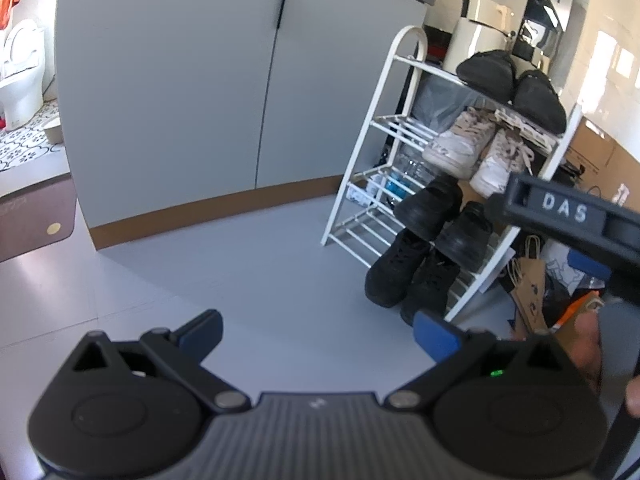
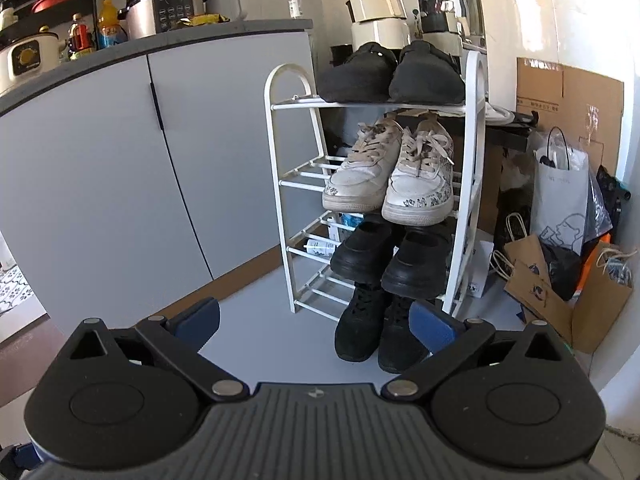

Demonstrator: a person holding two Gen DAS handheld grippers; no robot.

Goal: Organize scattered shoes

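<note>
Both wrist cameras are looking forward from above the floor, sharing the shoe rack (image 2: 376, 184); the right one is sitting seemingly nearer.

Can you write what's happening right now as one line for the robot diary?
left gripper: open, empty | right gripper: open, empty | shoe rack: four pairs shelved | floor: no loose shoes seen

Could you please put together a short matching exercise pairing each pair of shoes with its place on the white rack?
Things:
1. black slip-ons
2. white sneakers
3. black chunky-soled shoes
4. black lace-up sneakers

Places on the white rack:
A. lowest tier, toes hanging over the front edge
B. top tier
C. second tier from the top
D. third tier from the top

Pairs: 1-B, 2-C, 3-D, 4-A
</note>
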